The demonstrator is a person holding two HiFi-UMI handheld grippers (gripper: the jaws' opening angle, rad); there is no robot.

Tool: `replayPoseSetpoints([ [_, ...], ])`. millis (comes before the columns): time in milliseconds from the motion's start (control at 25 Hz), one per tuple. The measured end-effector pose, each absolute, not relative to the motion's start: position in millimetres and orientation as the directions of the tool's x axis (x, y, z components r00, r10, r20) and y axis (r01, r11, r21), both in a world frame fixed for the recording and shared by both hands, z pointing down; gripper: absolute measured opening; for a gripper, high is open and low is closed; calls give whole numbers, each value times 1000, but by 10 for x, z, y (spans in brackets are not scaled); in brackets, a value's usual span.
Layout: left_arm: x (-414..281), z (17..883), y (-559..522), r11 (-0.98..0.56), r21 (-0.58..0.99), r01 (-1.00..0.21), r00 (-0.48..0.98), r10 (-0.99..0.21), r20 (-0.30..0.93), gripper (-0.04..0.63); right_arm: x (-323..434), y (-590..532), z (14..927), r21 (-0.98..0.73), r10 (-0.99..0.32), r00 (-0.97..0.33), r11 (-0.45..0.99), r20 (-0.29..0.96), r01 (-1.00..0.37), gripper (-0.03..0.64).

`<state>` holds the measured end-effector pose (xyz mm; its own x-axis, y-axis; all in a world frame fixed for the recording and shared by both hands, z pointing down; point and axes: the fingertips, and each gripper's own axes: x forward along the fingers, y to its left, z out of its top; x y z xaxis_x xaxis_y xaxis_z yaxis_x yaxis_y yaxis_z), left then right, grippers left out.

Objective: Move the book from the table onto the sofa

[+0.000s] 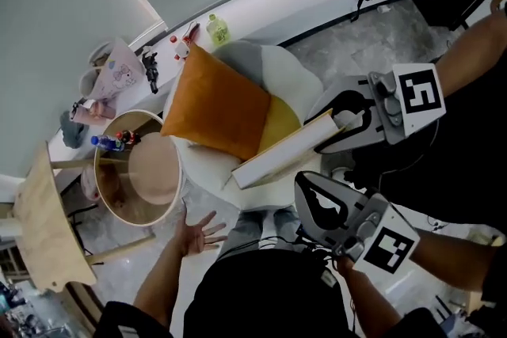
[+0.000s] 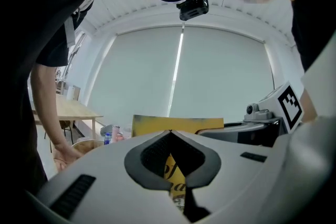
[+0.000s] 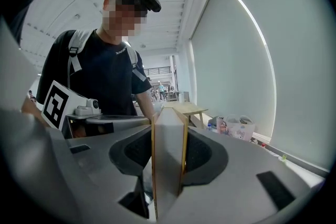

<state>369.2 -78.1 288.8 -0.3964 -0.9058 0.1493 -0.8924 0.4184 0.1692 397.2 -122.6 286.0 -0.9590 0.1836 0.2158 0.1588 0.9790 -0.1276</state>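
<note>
Right gripper (image 1: 337,123): jaws clamped on the book (image 1: 277,153), one pad on each cover, at the end nearer the right of the head view. The page block faces up toward the head camera, with a yellow cover on either side.

The book is off the table. It slants above the front of the white sofa (image 1: 295,75) seat, just beside the orange cushion (image 1: 218,111) and a yellow cushion (image 1: 282,125). Cannot tell whether its lower end rests on the seat.

Left gripper (image 1: 305,184): jaws closed, tips together, nothing pinched. It points at the book's yellow cover from close by.

The round table (image 1: 154,170) stands left of the sofa, with a blue-capped bottle (image 1: 105,142) at its edge. A bare hand (image 1: 203,235) is spread open low in the head view.
</note>
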Motion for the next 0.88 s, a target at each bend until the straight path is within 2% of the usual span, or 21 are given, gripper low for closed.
replayPoseSetpoints([
  [160, 3659, 2939, -664, 422, 162, -892, -397, -903, 164, 8, 4013, -1197, 2917, -80, 201, -949, 979, 245, 187, 153],
  [280, 3608, 2807, -647, 448, 199, -872, -430, -894, 127, 8, 3968, -1184, 2850, -119, 196, -956, 978, 220, 173, 153],
  [400, 3652, 2772, -581, 433, 228, -872, -419, -901, 108, 8, 4034, -1163, 2847, -79, 192, -953, 981, 233, 179, 153],
  [680, 3694, 2978, -454, 448, 217, -868, -424, -894, 148, 8, 4090, -1233, 2958, -41, 161, -954, 987, 253, 156, 153],
  [880, 3778, 2988, -534, 477, 215, -852, -455, -879, 147, 8, 4188, -1305, 2999, 2, 223, -939, 973, 261, 232, 153],
])
